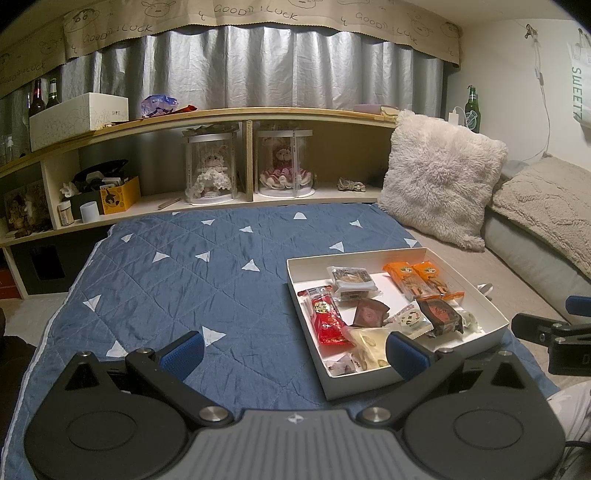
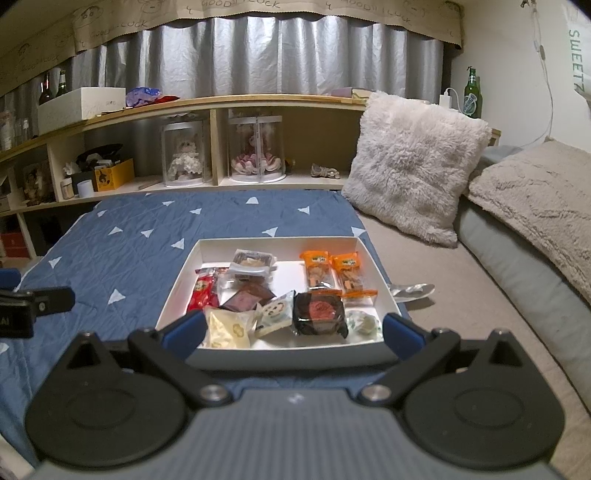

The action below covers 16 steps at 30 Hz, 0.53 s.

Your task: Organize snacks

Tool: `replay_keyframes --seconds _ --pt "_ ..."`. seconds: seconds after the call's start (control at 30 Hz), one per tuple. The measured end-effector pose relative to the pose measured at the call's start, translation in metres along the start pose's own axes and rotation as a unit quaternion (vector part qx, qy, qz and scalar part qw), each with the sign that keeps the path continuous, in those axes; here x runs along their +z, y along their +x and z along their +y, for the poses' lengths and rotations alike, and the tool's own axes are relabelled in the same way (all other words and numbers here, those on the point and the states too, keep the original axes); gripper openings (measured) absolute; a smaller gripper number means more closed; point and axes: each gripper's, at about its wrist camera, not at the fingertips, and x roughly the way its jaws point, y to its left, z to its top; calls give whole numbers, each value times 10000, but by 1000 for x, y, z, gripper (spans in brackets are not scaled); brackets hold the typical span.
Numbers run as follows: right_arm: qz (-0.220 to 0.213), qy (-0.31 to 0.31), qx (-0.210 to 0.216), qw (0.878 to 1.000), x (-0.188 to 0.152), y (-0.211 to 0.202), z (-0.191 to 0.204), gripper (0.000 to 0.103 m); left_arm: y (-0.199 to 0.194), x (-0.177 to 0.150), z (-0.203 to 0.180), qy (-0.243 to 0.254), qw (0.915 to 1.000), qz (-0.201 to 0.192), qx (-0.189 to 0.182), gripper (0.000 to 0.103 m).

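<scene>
Writing shows in two places: "GOOD LUCK" repeats along the beige paper valance (image 1: 229,22) above the pleated silver curtain (image 1: 258,66), and "SWEET" runs down a white bag (image 1: 578,92) hanging on the wall. Labels on the snack wrappers are too small to read. A shallow white cardboard box (image 2: 373,254) sits on a quilted blue blanket (image 1: 177,266) printed with white triangles, and the snacks lie inside it in crinkly plastic wrappers: two orange packets (image 2: 334,271) side by side at the far right, one red packet (image 1: 327,317) at the left, a clear-wrapped square cake (image 2: 251,264) at the back, a dark brown square (image 2: 245,299) in the middle, a black-wrapped round cake (image 2: 319,312), a pale yellow pouch (image 2: 227,328) and a white packet with a cartoon face (image 2: 273,314). A crumpled clear wrapper (image 2: 412,290) lies outside the box on its right. The left gripper (image 1: 295,350) hovers over the blanket at the box's near left corner, jaws spread wide and holding nothing. The right gripper (image 2: 293,332) hangs over the box's near edge, jaws also wide and empty. Behind, a fluffy grey square pillow (image 2: 410,166) leans near a wooden shelf (image 1: 221,116) holding two dolls in clear round cases (image 1: 210,170) and a green glass bottle (image 2: 472,94).
</scene>
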Motion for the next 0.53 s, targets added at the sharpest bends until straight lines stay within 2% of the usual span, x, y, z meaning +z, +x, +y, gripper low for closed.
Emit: replay_keyframes --seconds 0.53 --pt "51 21 55 10000 1 2 -2 102 -1 -1 1 -56 9999 69 57 103"
